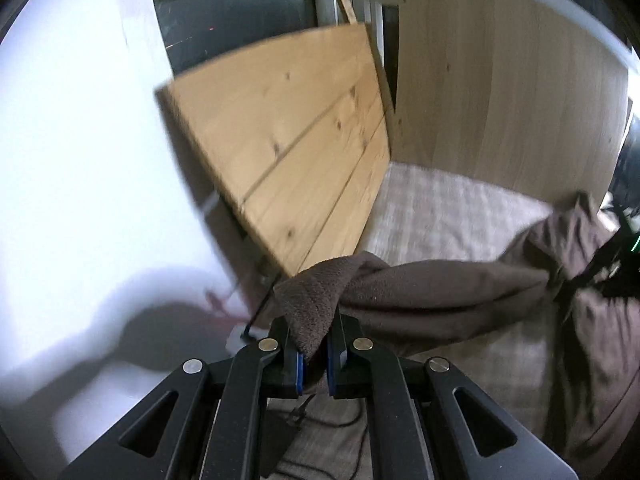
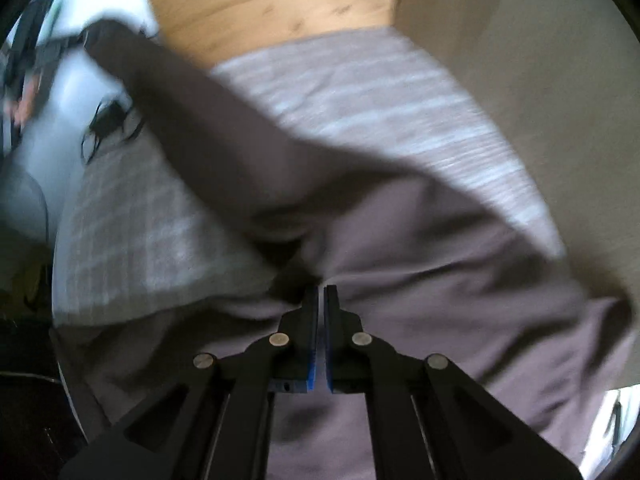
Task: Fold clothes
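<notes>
Garment (image 1: pixel 440 296) — brown fleece, strung in air between both tools above checked bed cover (image 1: pixel 440 208). Left tool (image 1: pixel 314 344) clamped on corner; right tool (image 2: pixel 320 300) pinched into fabric. Held taut, toward 3 o'clock, likely to square edges before folding.

Home bedroom, seen from my wrist cameras.

I work over a bed (image 1: pixel 448 208) covered in pale checked bedding, set in a corner between a light wood-veneer wardrobe panel (image 1: pixel 500 92) and a white wall (image 1: pixel 72 140). A knotty pine board (image 1: pixel 288 140) leans near a dark window (image 1: pixel 232 28). A black charger and cable (image 2: pixel 108 120) lie by the bed's edge.
</notes>
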{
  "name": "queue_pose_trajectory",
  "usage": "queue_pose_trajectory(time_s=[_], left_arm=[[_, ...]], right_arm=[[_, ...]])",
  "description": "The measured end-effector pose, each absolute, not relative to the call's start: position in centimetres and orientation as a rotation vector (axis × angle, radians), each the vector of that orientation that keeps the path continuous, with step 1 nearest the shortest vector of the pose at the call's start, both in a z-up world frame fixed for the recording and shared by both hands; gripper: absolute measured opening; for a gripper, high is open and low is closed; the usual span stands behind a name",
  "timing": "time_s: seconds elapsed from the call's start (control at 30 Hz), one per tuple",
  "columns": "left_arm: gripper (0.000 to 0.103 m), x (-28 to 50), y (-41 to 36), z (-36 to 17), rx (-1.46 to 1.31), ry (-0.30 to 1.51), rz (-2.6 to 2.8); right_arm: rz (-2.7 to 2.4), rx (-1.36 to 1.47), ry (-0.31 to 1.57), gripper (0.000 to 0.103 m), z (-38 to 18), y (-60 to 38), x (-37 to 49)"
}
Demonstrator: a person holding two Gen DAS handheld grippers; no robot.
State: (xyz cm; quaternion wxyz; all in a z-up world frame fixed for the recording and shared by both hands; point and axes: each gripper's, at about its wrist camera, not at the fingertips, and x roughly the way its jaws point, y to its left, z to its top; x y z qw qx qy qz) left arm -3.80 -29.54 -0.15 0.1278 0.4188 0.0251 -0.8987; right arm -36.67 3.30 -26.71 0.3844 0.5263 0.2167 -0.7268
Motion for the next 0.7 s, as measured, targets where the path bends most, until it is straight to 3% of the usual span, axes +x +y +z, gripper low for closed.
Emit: queue_pose_trajectory(time_s=[0.1,0.27,0.33,0.37,0.43,0.53,0.7], left_arm=[[0.006,-3.0,-28.9,2.1,1.183,0.156,-2.692],[0.006,1.1,-25.1,3.1,1.236,0.118,-2.800],[0.006,2.5,-24.0,2.2,1.286,0.130,-2.806],[0.006,3.1,-23.5,1.6,1.316,0.134,-2.802],[0.006,3.8,-22.6,0.4,1.364,0.148,-2.795],[0.006,4.8,-21.4,-0.6,1.383,0.199,-2.817],[0.006,6.4,-18.9,-1.7,1.420,0.255,-2.871]], right_arm=[[-1.915,1.359,0.558,0.002,-28.5,1.4,-37.2],[-1.919,1.384,0.447,0.004,-26.1,3.4,-38.2],[-1.980,1.380,0.379,0.014,-24.5,4.7,-39.6],[-2.012,1.386,0.384,0.023,-24.0,4.8,-40.4],[-2.043,1.388,0.454,0.029,-23.5,4.0,-41.9],[-1.978,1.468,0.523,0.029,-24.6,1.1,-43.8],[-1.863,1.744,0.300,0.029,-26.4,-1.6,-44.5]])
